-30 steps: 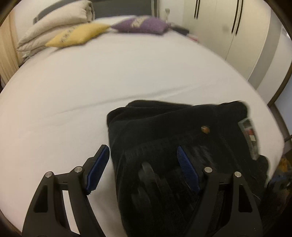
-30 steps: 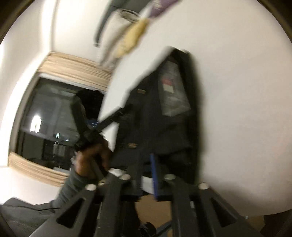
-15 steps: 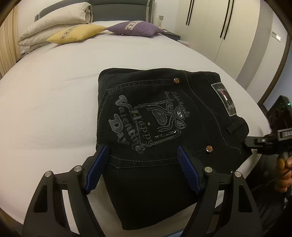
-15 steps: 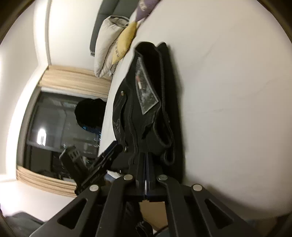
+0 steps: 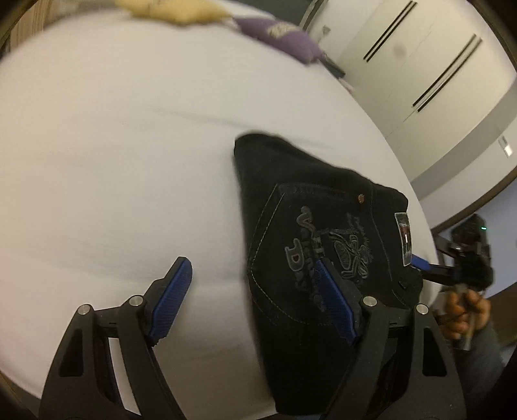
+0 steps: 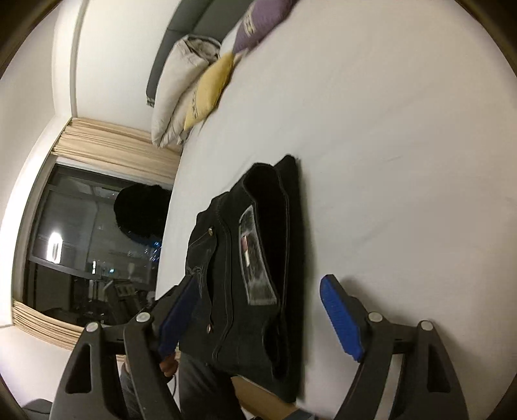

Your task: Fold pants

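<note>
The black pants (image 5: 323,232) lie folded in a compact stack near the bed's front edge, back pocket print and waist label facing up. They also show in the right wrist view (image 6: 255,258), seen from the waist side. My left gripper (image 5: 252,300) is open and empty, its right finger over the pants' left part. My right gripper (image 6: 258,313) is open and empty, its jaws straddling the waist end of the stack. The right gripper also shows at the pants' right edge in the left wrist view (image 5: 458,261).
The white bed (image 5: 113,161) stretches away. A yellow pillow (image 6: 210,87), a purple pillow (image 6: 255,22) and folded bedding (image 6: 181,84) lie at the headboard end. Wardrobe doors (image 5: 420,74) stand to the right. A dark window (image 6: 90,239) is at the left.
My right gripper has opened; it was shut half a second ago. My left gripper has shifted left, so the pants now sit to its right.
</note>
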The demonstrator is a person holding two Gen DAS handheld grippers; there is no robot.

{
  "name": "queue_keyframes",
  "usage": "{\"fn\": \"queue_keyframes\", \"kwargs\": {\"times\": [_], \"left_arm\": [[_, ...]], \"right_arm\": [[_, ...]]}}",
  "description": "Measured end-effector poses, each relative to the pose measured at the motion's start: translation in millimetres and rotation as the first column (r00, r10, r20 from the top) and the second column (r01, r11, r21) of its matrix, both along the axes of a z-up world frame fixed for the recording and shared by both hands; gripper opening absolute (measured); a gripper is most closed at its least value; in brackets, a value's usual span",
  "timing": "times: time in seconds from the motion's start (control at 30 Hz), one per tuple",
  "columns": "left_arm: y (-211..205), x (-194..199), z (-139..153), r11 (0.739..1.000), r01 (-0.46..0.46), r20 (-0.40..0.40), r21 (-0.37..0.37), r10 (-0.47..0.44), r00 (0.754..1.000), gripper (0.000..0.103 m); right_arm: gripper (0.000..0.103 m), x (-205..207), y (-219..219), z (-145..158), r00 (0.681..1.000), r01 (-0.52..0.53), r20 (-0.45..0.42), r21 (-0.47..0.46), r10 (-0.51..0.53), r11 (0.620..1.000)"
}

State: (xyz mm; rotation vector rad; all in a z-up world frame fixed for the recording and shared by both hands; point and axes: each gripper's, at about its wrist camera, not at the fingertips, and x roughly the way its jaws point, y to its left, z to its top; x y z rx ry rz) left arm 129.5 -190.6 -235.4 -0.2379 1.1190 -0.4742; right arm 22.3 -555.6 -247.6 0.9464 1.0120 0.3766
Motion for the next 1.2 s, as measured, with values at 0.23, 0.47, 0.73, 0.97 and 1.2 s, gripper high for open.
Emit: {"fn": "queue_keyframes", "kwargs": {"times": [0.23,0.47,0.73,0.97,1.2], "left_arm": [[-27,8,-17,0.996,0.092,-0.047,0.001,-0.092,0.995,0.077],[-44,13,-16,0.992,0.125,-0.055,-0.001,-0.125,0.991,0.044],[-52,4,17,0.990,0.136,0.021,0.044,-0.137,0.990,0.018],[-45,29,60,0.993,0.103,0.120,0.051,-0.109,0.987,0.018],[-50,65,26,0.990,0.088,0.075,0.109,-0.096,0.993,0.019]], "right_arm": [[0.080,18,9,-10,0.997,-0.069,-0.038,-0.036,0.067,0.997],[0.038,25,25,-10,0.990,-0.113,-0.096,-0.153,0.099,0.982],[0.021,15,44,37,0.992,-0.119,0.008,-0.316,0.128,0.941],[0.021,36,50,81,0.981,-0.115,0.106,-0.359,0.163,0.926],[0.021,71,39,53,0.989,-0.106,0.060,-0.365,0.137,0.925]]}}
